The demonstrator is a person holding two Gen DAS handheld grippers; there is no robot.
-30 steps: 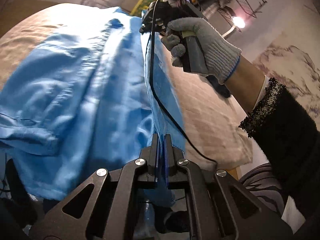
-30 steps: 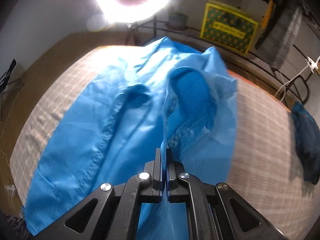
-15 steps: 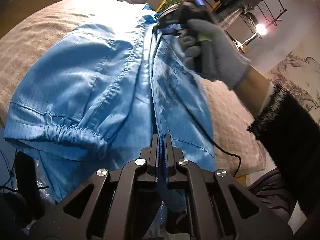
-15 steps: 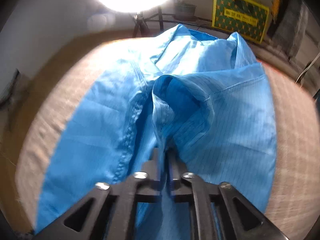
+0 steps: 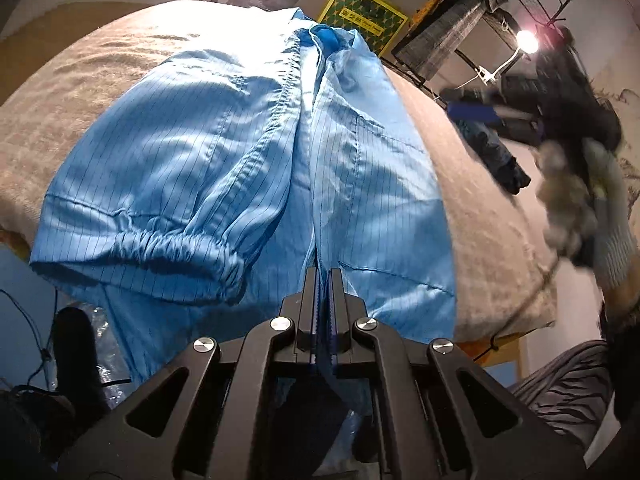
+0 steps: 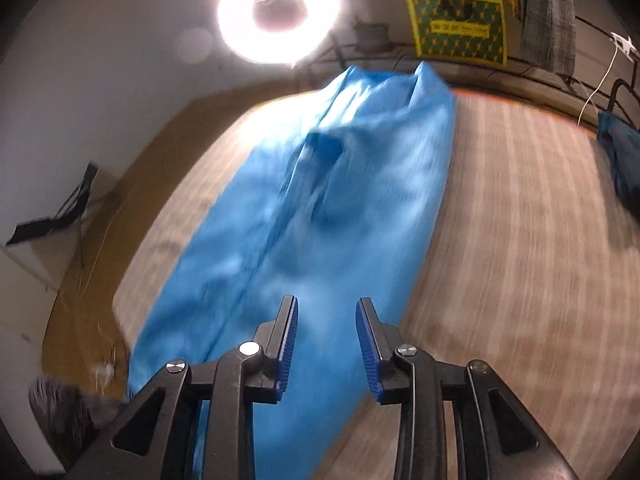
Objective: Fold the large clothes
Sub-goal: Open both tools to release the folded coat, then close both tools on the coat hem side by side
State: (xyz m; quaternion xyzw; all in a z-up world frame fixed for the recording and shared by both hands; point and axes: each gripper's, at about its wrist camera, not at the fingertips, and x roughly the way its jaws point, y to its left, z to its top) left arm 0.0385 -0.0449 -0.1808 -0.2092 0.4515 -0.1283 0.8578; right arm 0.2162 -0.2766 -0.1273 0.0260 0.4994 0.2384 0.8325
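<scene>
From my left wrist view, my left gripper is pinched together on the near hem of the pinstriped light-blue work garment, which lies lengthwise across the beige woven bedspread with an elastic-cuffed sleeve folded over its left half. From my right wrist view, blurred, my right gripper stands with its blue-padded jaws apart and holding nothing, above the garment's near end.

Blue pinstriped garment, folded lengthwise, lies along the beige bed at frame centre; elastic-cuffed sleeve at lower left, collar at top.
</scene>
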